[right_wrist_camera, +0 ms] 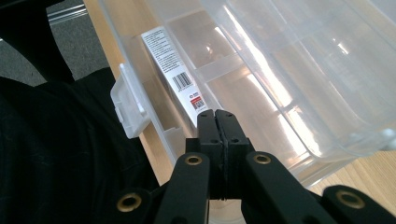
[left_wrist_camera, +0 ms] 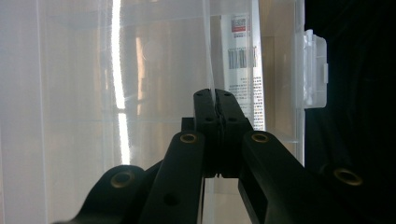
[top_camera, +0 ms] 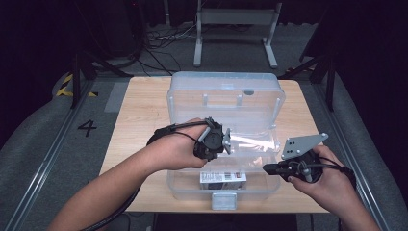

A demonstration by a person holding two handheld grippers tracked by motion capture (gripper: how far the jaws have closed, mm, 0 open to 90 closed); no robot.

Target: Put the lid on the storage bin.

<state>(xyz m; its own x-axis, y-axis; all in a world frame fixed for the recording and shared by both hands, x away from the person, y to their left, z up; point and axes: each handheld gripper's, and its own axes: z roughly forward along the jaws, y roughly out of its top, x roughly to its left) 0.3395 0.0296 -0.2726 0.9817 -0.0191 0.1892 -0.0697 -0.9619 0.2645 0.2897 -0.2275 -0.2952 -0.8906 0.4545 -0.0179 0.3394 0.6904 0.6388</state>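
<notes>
Above the clear storage box [top_camera: 226,96], your left gripper [top_camera: 226,140] hung over the middle of its open tray, and its jaws were pressed together on a thin clear sheet [left_wrist_camera: 209,51] that ran up from between them; it looked like a divider or an inner tray's edge, though you couldn't have told which from the pictures. Your right gripper [top_camera: 267,168] hovered just off the box's near right corner, jaws shut on nothing. Inside the box, a small printed carton [top_camera: 223,178] lay flat against the near wall, just behind the front latch [top_camera: 223,200].

Your pinch on that sheet looked narrow. A tug at an angle could have let it slip free, or flexed the plastic until it snapped back. With nothing steadying the box, a hard lift might have dragged it along the table [top_camera: 139,106].
</notes>
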